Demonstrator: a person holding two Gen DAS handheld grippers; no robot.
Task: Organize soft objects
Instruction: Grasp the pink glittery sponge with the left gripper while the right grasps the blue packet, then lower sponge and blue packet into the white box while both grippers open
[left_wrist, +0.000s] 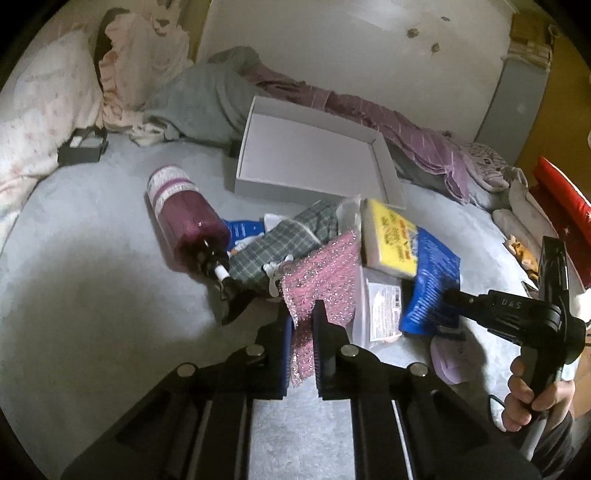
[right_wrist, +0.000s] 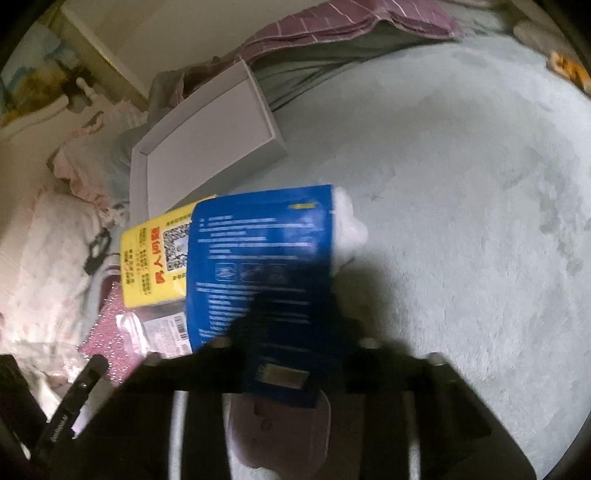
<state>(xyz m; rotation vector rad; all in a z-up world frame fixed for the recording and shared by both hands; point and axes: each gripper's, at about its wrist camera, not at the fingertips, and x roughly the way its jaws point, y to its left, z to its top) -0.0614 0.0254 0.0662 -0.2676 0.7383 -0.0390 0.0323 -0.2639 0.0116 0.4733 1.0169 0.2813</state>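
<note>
My left gripper (left_wrist: 303, 325) is shut on a pink glittery cloth (left_wrist: 321, 273) that lies over the pile on the grey bed. My right gripper (right_wrist: 291, 325) is shut on a blue printed packet (right_wrist: 258, 258); in the left wrist view this packet (left_wrist: 432, 288) is at the right with the right gripper (left_wrist: 452, 299) on its edge. Beside it lie a yellow pack (left_wrist: 391, 236), a plaid cloth (left_wrist: 280, 243), a maroon roll (left_wrist: 184, 214) and a clear bag (left_wrist: 380, 306). An open white box (left_wrist: 314, 155) stands behind the pile.
Pillows (left_wrist: 44, 110) and rumpled grey and purple bedding (left_wrist: 406, 125) line the wall side. A small black box (left_wrist: 81, 147) lies by the pillow. A lilac soft item (right_wrist: 280, 432) sits under the right gripper. Red items (left_wrist: 561, 199) are at the far right.
</note>
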